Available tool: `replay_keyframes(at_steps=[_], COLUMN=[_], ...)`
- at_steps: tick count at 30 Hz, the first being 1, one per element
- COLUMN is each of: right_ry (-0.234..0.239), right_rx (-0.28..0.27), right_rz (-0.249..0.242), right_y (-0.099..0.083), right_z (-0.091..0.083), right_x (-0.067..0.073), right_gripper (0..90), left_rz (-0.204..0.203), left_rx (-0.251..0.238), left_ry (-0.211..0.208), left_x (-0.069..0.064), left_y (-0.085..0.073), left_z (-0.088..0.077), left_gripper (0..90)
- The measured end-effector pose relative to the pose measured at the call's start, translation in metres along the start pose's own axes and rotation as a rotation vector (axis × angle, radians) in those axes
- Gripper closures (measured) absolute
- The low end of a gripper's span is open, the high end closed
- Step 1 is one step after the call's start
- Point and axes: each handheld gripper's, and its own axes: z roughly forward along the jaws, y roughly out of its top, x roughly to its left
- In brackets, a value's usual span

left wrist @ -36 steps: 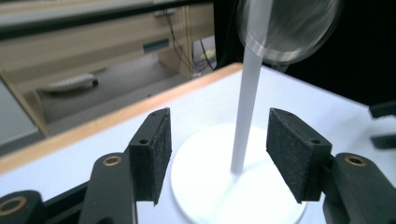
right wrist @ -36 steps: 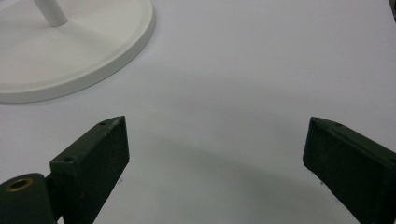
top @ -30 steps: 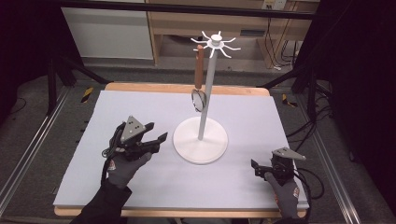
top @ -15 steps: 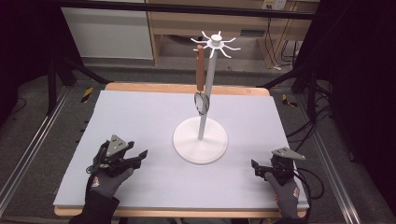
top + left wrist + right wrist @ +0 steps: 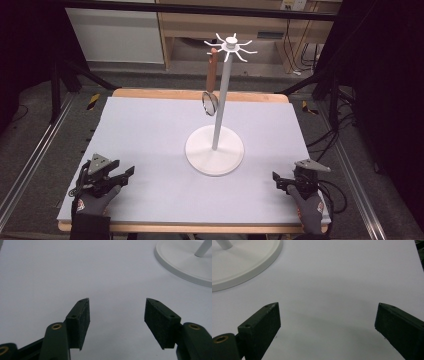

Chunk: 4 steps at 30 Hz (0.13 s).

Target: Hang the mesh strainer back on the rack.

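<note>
High view: white stand [image 5: 215, 150] with round base at frame centre on a pale mat [image 5: 150, 130]; a small strainer with wooden handle [image 5: 210, 95] hangs from its hooked top. Left gripper [image 5: 122, 176] lower left, right gripper [image 5: 278, 181] lower right, both in gloved hands, both well apart from the stand.

Left gripper view: left gripper [image 5: 116, 315] jaws spread apart, nothing between them; stand base [image 5: 185, 262] upper right.

Right gripper view: right gripper [image 5: 327, 322] jaws wide apart, empty; stand base [image 5: 244, 262] upper left.
</note>
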Motion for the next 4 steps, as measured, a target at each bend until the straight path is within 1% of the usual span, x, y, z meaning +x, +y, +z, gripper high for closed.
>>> replay_keyframes(at_steps=[1, 2, 4], right_ry=[-0.008, -0.012, -0.005], right_rx=[-0.001, -0.006, -0.006], right_rz=[0.012, 0.012, 0.028], right_y=[-0.0008, -0.0011, -0.0018], right_z=[-0.0007, -0.001, -0.0012], right_x=[-0.0024, -0.0037, -0.0057], right_gripper=[6.6, 6.6, 6.6], left_rz=[-0.002, -0.005, -0.007], left_rx=[0.0, -0.002, 0.006], left_ry=[0.001, 0.004, 0.015], left_x=[0.0013, 0.0027, 0.0061], left_y=[-0.0001, -0.0005, -0.0016], left_z=[0.0, 0.0007, 0.0013], left_gripper=[36.9, 36.9, 36.9])
